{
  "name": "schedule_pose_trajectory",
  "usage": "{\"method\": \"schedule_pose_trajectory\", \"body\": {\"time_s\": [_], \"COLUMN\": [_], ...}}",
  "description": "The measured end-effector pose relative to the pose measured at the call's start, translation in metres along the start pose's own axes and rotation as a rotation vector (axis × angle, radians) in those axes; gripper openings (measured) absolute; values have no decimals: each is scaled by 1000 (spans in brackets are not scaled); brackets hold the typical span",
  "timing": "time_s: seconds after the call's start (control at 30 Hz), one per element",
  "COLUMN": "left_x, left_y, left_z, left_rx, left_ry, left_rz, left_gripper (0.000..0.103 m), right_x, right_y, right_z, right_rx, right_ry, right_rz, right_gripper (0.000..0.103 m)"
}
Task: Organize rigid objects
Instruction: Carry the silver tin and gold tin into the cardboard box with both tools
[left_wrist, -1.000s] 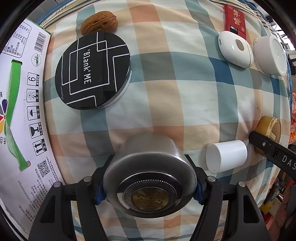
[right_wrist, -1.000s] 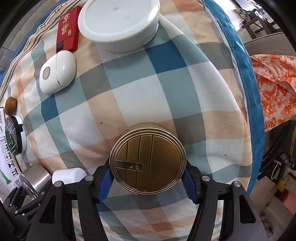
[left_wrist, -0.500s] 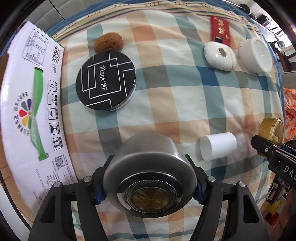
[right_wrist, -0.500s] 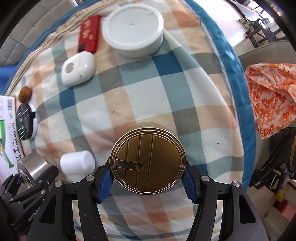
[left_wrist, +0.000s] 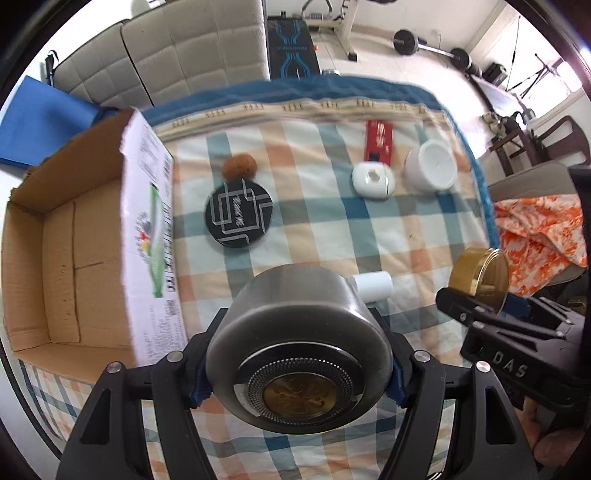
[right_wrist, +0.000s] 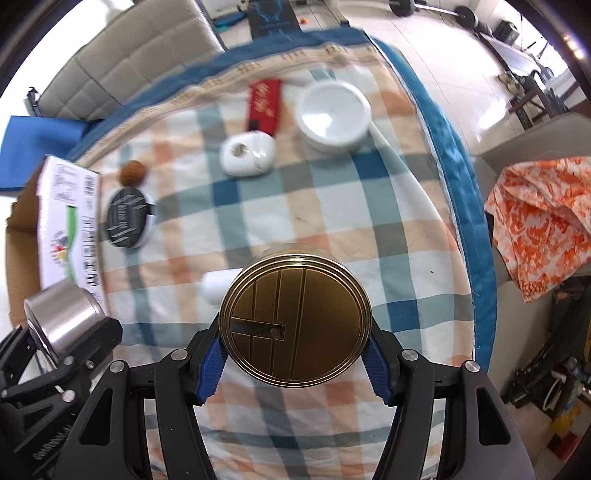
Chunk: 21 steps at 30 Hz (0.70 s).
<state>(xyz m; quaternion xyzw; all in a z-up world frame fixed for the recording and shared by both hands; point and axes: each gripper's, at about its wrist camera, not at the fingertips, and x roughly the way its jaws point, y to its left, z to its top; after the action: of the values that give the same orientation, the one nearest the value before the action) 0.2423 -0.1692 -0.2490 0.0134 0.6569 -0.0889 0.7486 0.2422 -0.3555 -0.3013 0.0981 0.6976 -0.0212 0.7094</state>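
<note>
A: What sits left of the checked cloth?
B: An open cardboard box. Right of it, the left gripper clamps a silver tin above the cloth.
A: Further right?
B: The right gripper clamps a gold tin, also held clear of the cloth.

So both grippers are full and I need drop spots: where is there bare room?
The cardboard box floor is bare. Open cloth lies between the black round tin and the white oval case. The far right corner is crowded: red box, oval case, white jar.
</note>
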Motion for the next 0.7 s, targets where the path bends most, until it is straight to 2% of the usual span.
{"method": "schedule_pose_trajectory", "body": {"time_s": [0.17,0.33,0.5,0.7], "left_x": [-39,-65,-81,-73], "left_y": [27,65,122,195], "left_z": [0,3,11,26], "left_rx": [-17,-25,-53,-87], "left_ry": [-80,-122,-144,-132], "left_rz": [-14,-31,-25,3], "left_gripper": [69,69,69,69], "right_x": [-35,-65,-72,-60], "right_y": [33,90,154,240], "right_z": [-5,-11,-17,-8], "right_rx": [-49,-93,-114,-145], "right_ry": [-55,-103,-132,-133], "right_rz": [26,59,91,128], "right_gripper": [67,67,67,67]}}
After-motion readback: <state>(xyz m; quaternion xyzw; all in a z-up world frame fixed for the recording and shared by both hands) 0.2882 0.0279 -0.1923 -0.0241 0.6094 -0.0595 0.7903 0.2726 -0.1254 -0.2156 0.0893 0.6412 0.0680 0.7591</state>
